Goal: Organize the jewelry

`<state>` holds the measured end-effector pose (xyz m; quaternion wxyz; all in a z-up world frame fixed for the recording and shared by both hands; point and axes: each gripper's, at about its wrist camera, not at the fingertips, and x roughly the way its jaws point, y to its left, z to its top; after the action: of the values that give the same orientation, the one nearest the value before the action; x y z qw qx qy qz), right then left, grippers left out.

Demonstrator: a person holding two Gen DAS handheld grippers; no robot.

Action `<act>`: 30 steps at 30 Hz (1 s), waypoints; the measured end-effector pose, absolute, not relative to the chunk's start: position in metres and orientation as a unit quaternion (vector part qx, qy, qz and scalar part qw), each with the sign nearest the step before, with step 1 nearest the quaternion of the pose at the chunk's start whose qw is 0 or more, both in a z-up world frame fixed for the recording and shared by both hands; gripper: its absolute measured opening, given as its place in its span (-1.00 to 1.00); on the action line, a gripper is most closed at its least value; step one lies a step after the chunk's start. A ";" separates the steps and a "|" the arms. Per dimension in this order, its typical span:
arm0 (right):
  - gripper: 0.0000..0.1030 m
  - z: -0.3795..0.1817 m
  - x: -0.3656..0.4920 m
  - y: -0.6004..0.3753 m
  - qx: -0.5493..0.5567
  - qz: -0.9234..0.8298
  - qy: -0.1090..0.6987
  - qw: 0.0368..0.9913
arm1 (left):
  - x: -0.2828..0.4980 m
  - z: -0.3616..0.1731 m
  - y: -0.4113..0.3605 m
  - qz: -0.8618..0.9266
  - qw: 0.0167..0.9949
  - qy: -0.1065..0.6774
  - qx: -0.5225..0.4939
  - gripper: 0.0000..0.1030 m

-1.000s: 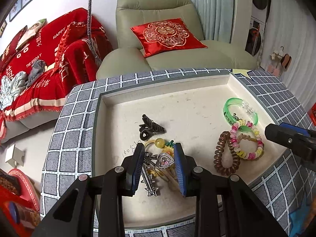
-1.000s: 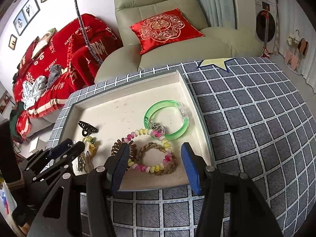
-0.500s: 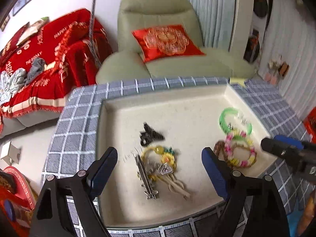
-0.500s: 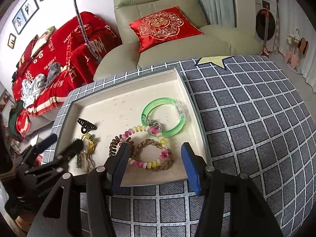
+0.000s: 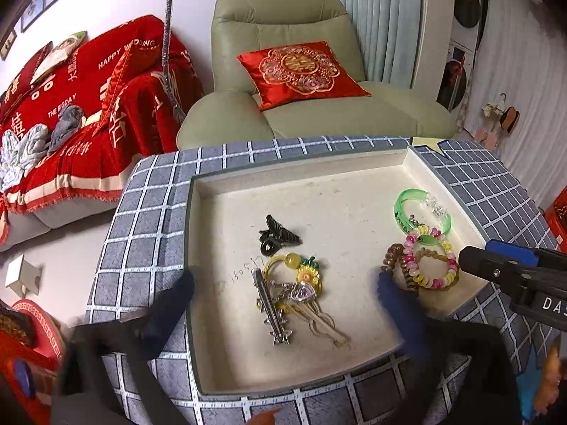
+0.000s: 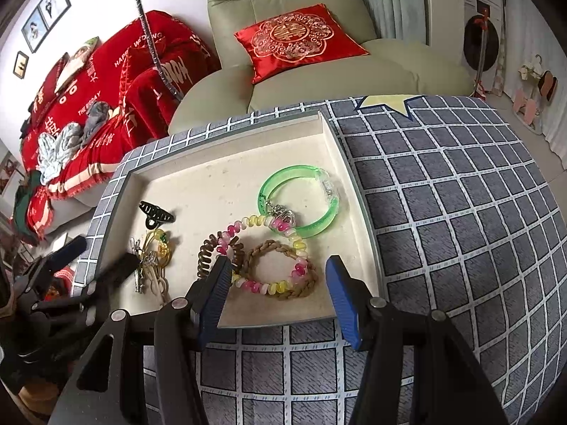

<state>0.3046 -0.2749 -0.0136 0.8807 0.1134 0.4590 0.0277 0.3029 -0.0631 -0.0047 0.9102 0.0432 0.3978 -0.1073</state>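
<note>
Clearly light and springy, the pink-and-yellow coiled bead bracelet (image 6: 269, 255) lies tangled over a braided brown cord bracelet (image 6: 283, 269) in the shallow cream tray (image 6: 340, 156). Both the right hand-held gripper (image 6: 280, 297) and the left hand-held gripper (image 5: 283, 304) hover spread wide, grasping nothing; pinching one free loop looks safest.

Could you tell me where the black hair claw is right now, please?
The black hair claw lies in the tray, left of centre in the left wrist view, just behind the yellow hair tie.

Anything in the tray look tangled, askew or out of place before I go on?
Yes. In the tray, the pink-and-yellow coil bracelet overlaps the green bangle, the braided band and the brown coil. At left, clips and a yellow tie lie heaped. Nothing spilled outside.
</note>
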 end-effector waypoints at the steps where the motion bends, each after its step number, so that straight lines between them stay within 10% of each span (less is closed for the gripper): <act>1: 0.19 -0.013 0.304 -0.274 0.112 0.028 0.460 0.880 | 0.302 -0.004 -0.062 -0.108 0.910 0.397 0.042 1.00; 7: 0.63 -0.011 0.301 -0.268 0.096 0.034 0.462 0.881 | 0.293 0.000 -0.062 -0.109 0.910 0.397 0.050 1.00; 30: 0.70 -0.003 0.269 -0.253 0.053 0.025 0.454 0.889 | 0.259 0.005 -0.047 -0.093 0.911 0.399 0.052 1.00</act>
<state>0.2689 -0.2530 -0.0027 0.8889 0.0530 0.4544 0.0248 0.2593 -0.0472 0.0049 0.9106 0.0518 0.3994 -0.0932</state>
